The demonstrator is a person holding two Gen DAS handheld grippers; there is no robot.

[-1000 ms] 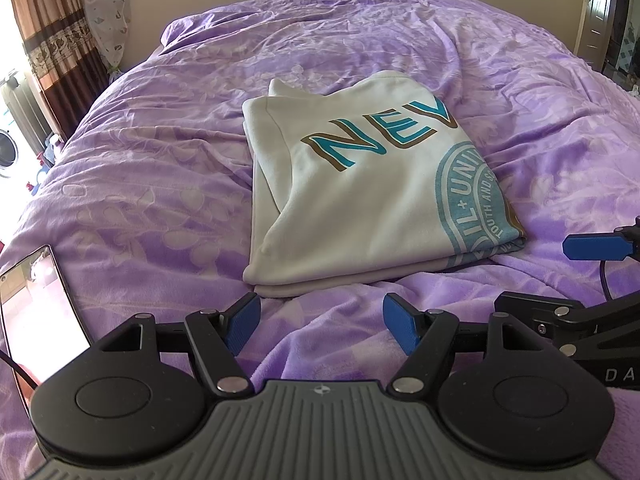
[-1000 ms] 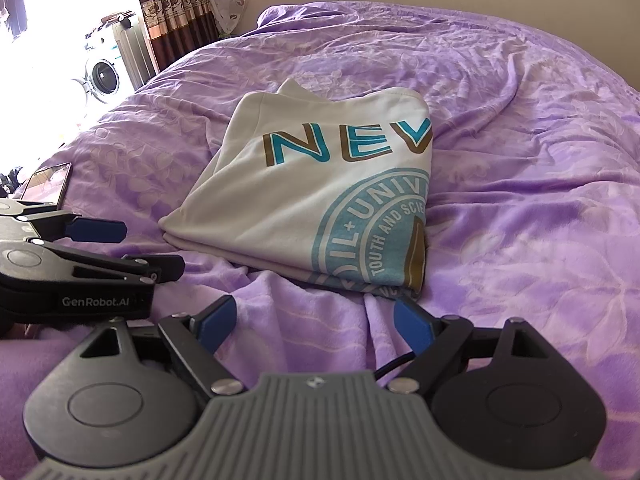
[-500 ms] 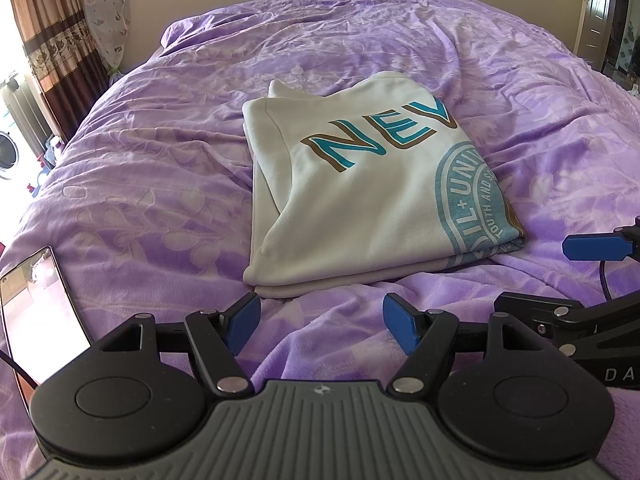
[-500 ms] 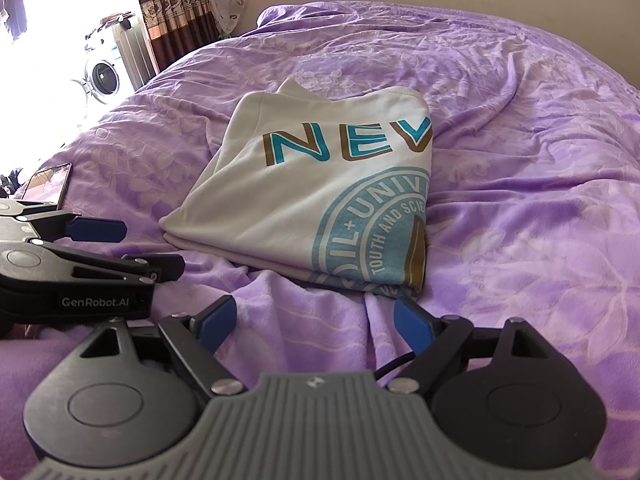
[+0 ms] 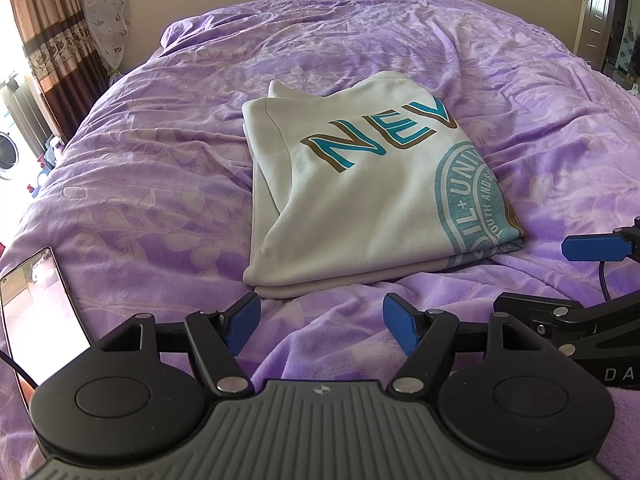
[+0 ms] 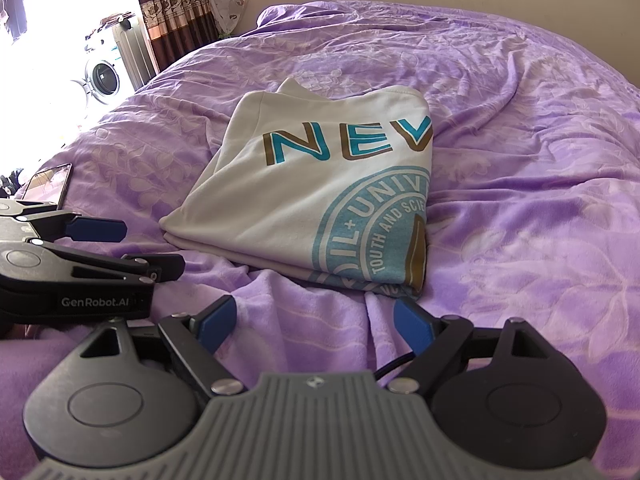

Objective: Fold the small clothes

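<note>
Both jaws are spread wide: nothing is held by the left gripper (image 5: 320, 322) or right gripper (image 6: 316, 322). One folded shirt (image 5: 368, 188) is laid mid-bed (image 5: 160, 184); one phone (image 5: 36, 312), perhaps, far left.

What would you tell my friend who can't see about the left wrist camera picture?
A folded cream T-shirt with teal lettering lies on a purple floral bedspread. The open left gripper sits just short of it, holding nothing, with a black smartphone at its left.

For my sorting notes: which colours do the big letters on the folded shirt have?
Teal with brown outlines, on the cream folded shirt; clearest in the right wrist view.
</note>
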